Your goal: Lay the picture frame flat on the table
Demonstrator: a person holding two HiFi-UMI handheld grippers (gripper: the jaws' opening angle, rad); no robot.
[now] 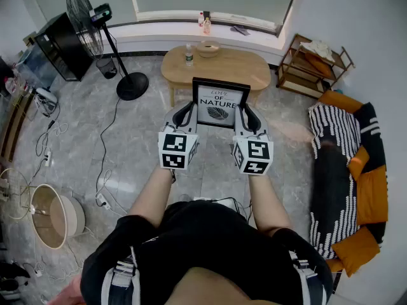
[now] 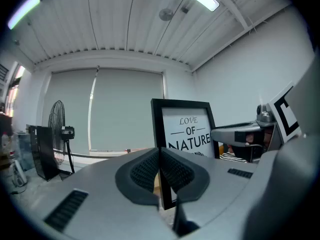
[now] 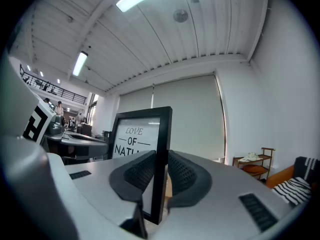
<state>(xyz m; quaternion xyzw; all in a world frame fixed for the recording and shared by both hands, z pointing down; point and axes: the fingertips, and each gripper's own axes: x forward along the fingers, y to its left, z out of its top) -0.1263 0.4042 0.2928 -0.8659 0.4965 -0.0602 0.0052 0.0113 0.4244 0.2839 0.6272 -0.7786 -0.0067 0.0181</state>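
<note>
A black picture frame [image 1: 220, 104] with a white "Love of Nature" print stands upright in the air, its face turned toward me, in front of the near edge of the oval wooden table [image 1: 241, 68]. My left gripper [image 1: 187, 114] is shut on the frame's left edge, and my right gripper [image 1: 244, 116] is shut on its right edge. In the left gripper view the frame [image 2: 186, 126] rises from between the ribbed pads [image 2: 145, 170], with the other gripper [image 2: 245, 134] beyond it. The right gripper view shows the frame's side bar [image 3: 162, 149] clamped between the pads [image 3: 182, 173].
A small bottle [image 1: 188, 54] and a bowl [image 1: 208, 47] stand at the table's far side. A standing fan [image 1: 95, 37] is at the left, a wooden shelf [image 1: 315, 62] and a sofa with striped cushions [image 1: 350, 170] at the right. Cables [image 1: 105, 170] and a lampshade [image 1: 54, 215] lie on the floor.
</note>
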